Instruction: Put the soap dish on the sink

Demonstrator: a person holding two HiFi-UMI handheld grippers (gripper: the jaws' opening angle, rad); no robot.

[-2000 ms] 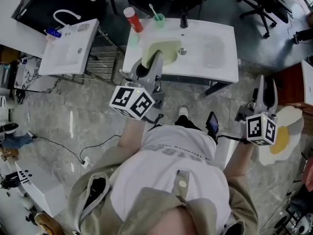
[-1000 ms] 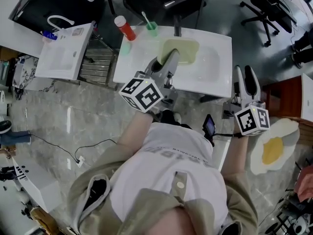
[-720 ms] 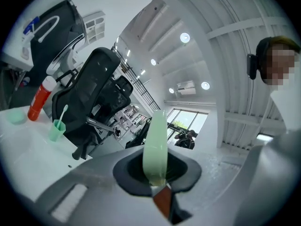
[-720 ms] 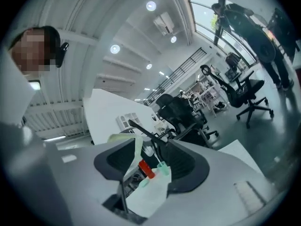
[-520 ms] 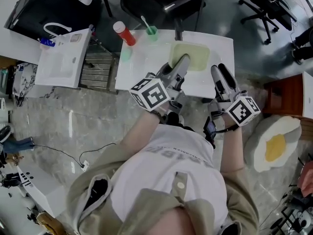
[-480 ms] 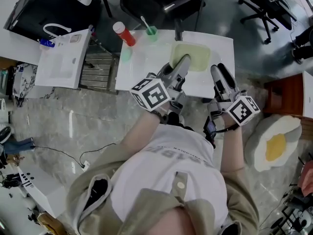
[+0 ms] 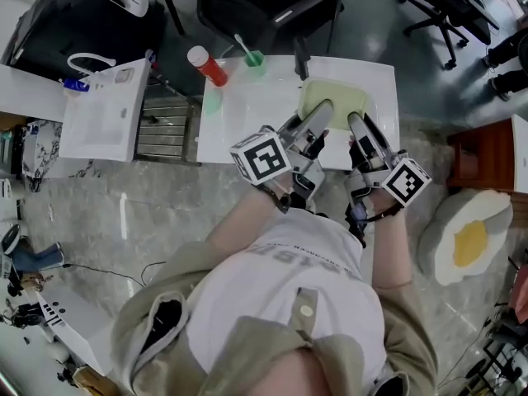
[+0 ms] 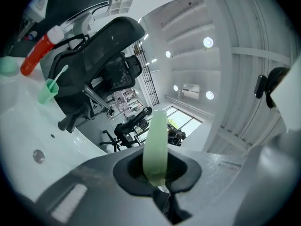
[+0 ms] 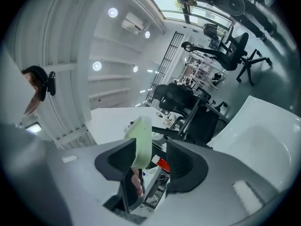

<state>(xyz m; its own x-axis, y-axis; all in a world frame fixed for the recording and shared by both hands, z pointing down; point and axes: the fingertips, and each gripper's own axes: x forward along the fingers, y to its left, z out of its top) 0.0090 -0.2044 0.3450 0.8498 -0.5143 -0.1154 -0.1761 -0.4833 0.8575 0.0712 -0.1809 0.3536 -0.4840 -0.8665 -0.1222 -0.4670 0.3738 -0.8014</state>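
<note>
The left hand-held gripper [image 7: 322,112] pinches the soap dish [image 7: 337,101] by its rim at the sink's [image 7: 247,114] right end, upper centre. The right hand-held gripper [image 7: 357,124], jaws spread around the opposite rim, is probably there to steady it.

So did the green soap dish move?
Yes. The soap dish has gone to the right across the sink. Before, it was left of the faucet; now it is right of it.
</note>
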